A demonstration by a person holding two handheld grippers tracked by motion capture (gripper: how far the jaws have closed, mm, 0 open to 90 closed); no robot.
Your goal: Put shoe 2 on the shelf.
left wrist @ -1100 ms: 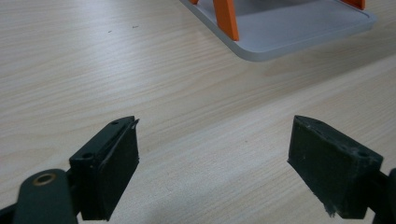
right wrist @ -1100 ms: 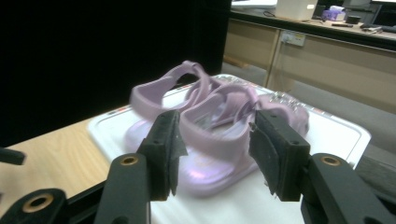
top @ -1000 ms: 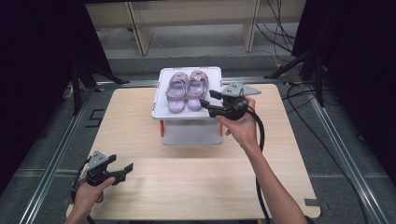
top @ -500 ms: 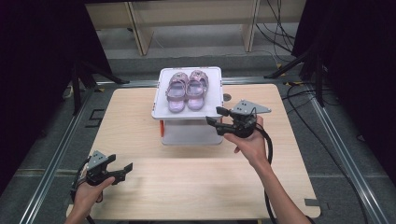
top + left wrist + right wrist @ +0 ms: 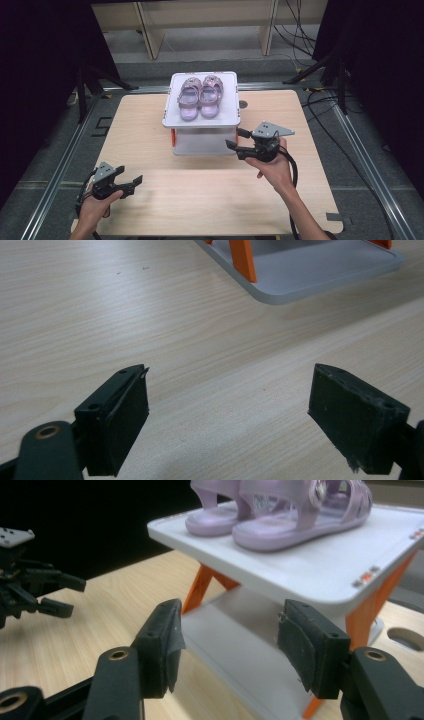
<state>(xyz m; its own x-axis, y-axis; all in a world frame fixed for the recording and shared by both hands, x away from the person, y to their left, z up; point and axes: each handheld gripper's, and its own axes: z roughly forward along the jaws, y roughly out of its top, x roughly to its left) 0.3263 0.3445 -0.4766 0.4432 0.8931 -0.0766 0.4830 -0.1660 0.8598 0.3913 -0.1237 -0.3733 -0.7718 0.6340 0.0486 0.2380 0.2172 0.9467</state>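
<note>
Hovering beside the white two-tier stand (image 5: 227, 117), the right gripper (image 5: 238, 141) has just been opening, nothing between its jaws; the left gripper (image 5: 131, 182) idles wide open and empty over the table (image 5: 200, 200). A careless nudge could jolt the pair of purple sandals (image 5: 200, 95) off the top shelf. They lie side by side, long axes running away from the person.

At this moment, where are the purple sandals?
In the high view, the purple sandals sit side by side on the white rack's top shelf at the table's far middle, beyond the right hand-held gripper.
</note>
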